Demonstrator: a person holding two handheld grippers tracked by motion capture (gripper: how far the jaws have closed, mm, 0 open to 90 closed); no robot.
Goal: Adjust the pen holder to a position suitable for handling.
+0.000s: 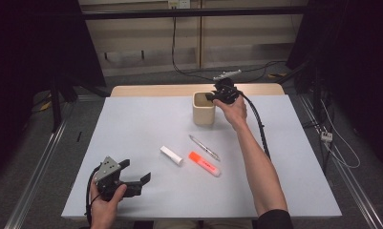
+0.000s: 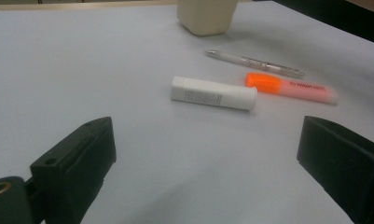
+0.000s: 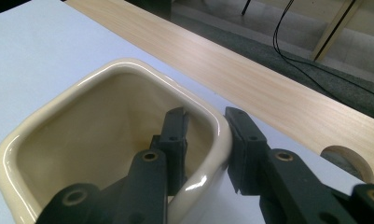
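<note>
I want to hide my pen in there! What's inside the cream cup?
Inside the cream cup sits one jaw of the right gripper; the other jaw is outside, with the wall between them. No pens show. The jaw covers part of the bottom.

So the bench [image 1: 132, 129] has a pale grey-white top with a bare wood strip along the far edge. Sitting on it: a cream cup [image 1: 203, 110] toward the back, then a pen [image 1: 204, 147], an orange highlighter [image 1: 204, 163] and a white tube [image 1: 171, 155] near the middle.
</note>
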